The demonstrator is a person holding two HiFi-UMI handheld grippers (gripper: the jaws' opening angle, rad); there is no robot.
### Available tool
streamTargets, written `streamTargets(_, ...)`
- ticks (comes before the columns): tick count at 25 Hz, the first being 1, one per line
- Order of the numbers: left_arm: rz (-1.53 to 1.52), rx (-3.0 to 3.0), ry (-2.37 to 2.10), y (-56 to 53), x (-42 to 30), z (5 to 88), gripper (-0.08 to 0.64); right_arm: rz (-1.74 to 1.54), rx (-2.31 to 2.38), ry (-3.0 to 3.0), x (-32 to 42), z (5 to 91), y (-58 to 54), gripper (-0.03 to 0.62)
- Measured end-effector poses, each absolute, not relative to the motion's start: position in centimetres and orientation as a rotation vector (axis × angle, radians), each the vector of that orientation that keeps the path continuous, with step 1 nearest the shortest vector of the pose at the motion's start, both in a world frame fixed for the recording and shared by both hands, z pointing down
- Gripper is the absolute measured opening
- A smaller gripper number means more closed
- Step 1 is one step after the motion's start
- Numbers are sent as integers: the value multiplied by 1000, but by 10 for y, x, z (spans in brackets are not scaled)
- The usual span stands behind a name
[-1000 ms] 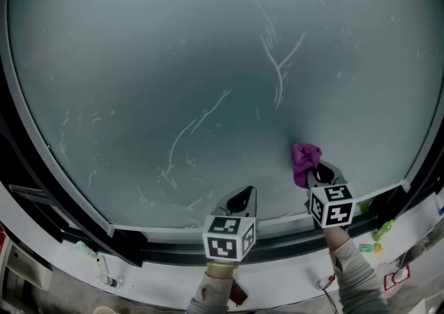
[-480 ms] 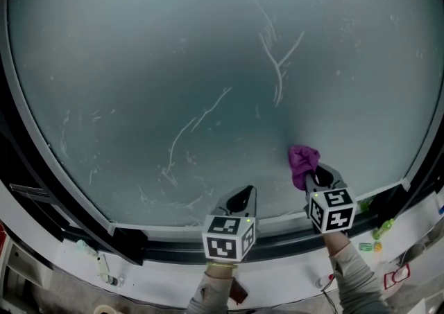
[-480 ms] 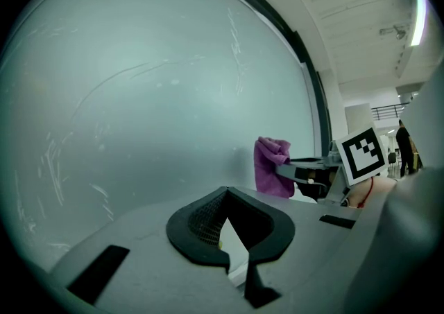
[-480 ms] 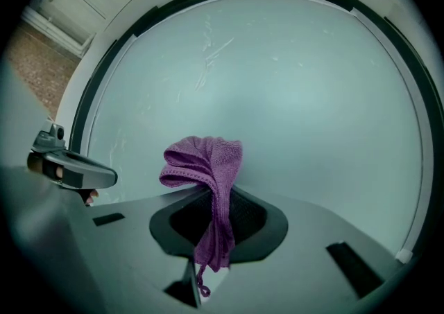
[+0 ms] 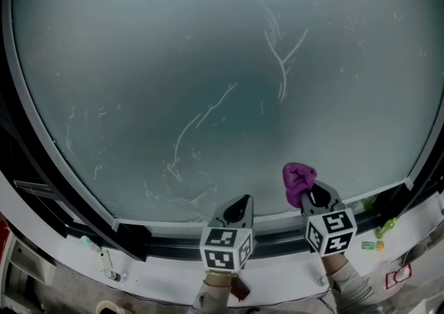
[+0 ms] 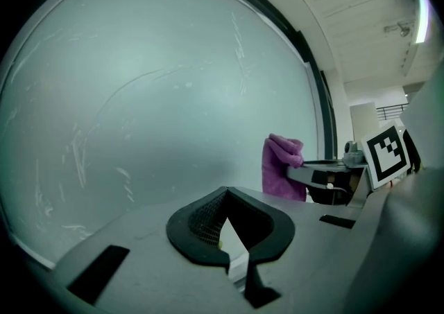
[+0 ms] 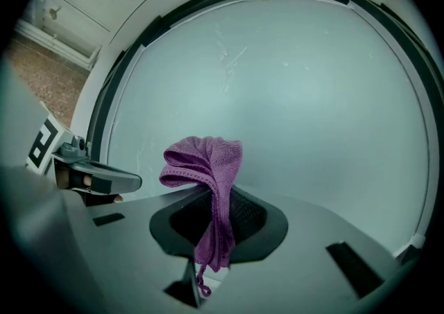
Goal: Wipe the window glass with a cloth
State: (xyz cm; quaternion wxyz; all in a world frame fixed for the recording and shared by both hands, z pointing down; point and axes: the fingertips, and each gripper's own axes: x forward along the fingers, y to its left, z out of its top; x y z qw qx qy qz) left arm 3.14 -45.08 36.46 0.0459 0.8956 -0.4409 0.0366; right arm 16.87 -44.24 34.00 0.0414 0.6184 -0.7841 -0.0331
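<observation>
Currently right claw (image 5: pixel 309 192) clamps purple cloth (image 5: pixel 298 178) near the streaked window glass's (image 5: pixel 173 63) 5 o'clock edge; left claw (image 5: pixel 238 202) sits closed, empty, at 6 o'clock.

Dim, diffuse glow on window glass (image 5: pixel 208 63); fisheye-warped edges.

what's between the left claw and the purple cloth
Just bare window glass between left claw and cloth, seen in the head view.

Bunched purple cloth (image 5: pixel 298 179), low against streaked frosted window glass (image 5: pixel 208 63)
</observation>
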Motion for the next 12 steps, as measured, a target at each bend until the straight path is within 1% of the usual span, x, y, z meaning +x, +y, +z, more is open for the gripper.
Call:
streamTargets(6,131,2709,-1356,-428,23,382,3,-129,1818,-2457,142,348,-406,51)
streamTargets(12,91,2708,-1402,-401,10,391,3,-74,1738,-2536,123,359,-377,51)
